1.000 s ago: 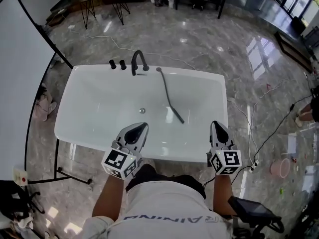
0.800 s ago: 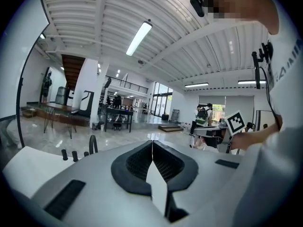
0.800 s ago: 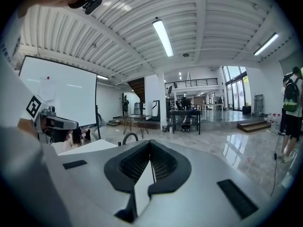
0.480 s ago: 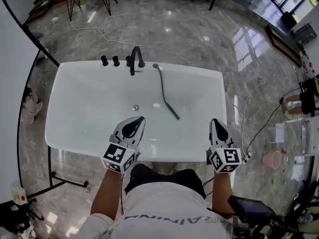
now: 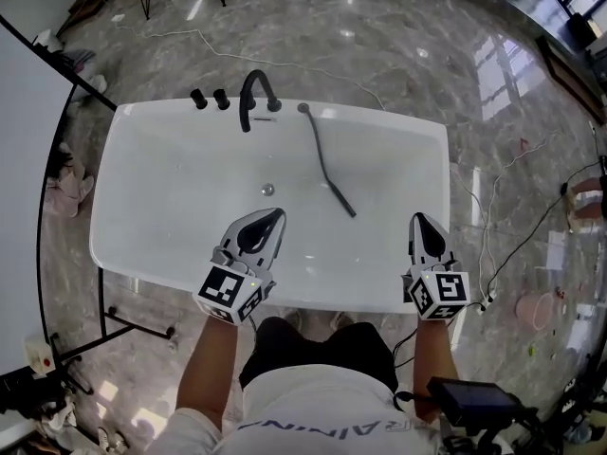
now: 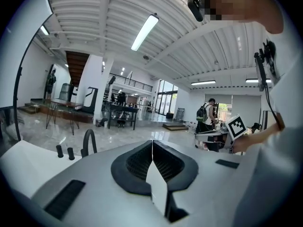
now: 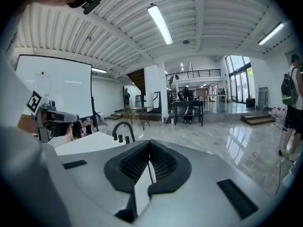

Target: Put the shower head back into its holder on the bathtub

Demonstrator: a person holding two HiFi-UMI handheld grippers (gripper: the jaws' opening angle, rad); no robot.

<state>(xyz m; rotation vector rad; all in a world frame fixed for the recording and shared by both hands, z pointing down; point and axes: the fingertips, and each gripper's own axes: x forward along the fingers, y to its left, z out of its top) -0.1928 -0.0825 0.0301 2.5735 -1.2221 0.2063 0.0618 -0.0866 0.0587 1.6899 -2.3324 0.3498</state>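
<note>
A white bathtub fills the middle of the head view. The dark shower head lies inside it on its hose, which runs up to the far rim beside the black faucet. I cannot make out the holder. My left gripper hangs over the tub's near rim, shut and empty. Over the near right corner my right gripper is shut too, with nothing in it. Both are well short of the shower head. In the left gripper view the jaws meet, with the faucet beyond; the right gripper view shows jaws together.
Two black knobs stand left of the faucet. A whiteboard on a stand borders the tub's left side. Cables trail over the marble floor at the right, near a pink bucket. A person with a backpack stands far off.
Both grippers have come forward and lower over the tub's near rim, still shut. The head view has shifted, so the tub sits a bit further right. The shower head has not moved.
</note>
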